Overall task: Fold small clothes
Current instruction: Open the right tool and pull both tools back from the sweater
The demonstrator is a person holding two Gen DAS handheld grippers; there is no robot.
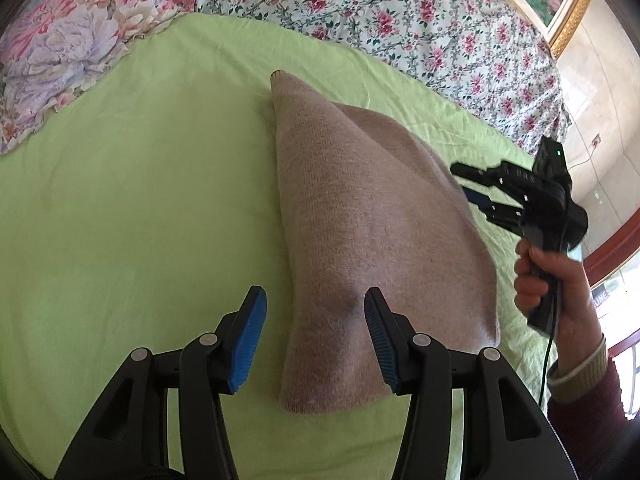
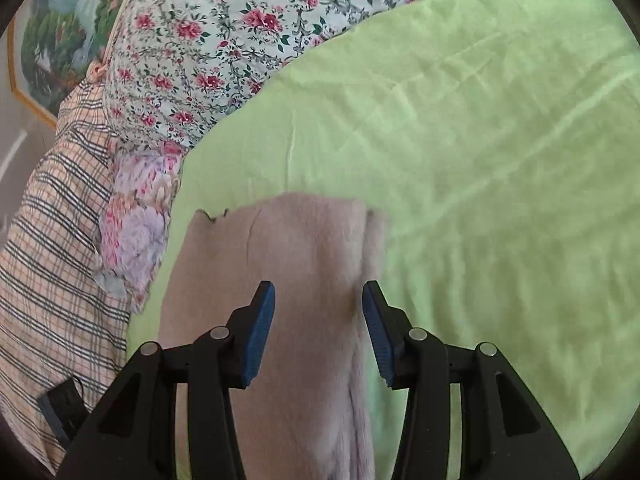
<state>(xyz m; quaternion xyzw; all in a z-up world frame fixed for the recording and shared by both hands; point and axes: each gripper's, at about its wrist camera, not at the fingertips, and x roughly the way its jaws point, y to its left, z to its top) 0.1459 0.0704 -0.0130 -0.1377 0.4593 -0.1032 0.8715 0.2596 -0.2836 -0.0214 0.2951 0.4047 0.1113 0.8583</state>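
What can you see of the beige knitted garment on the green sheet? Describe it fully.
The beige knitted garment is soft, fuzzy, fine-ribbed fabric, folded over itself so a layered edge shows. It lies flat on the green sheet, tapering to a far corner. Nothing grips it: the left gripper and right gripper have open jaws.

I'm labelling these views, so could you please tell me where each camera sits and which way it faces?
Left wrist: sits on the left claw, open, facing along the beige cloth on the green sheet; the right claw and hand show.
Right wrist: sits on the right claw, open, over the cloth, facing the floral quilt.
Shared: cloth, sheet, quilt.
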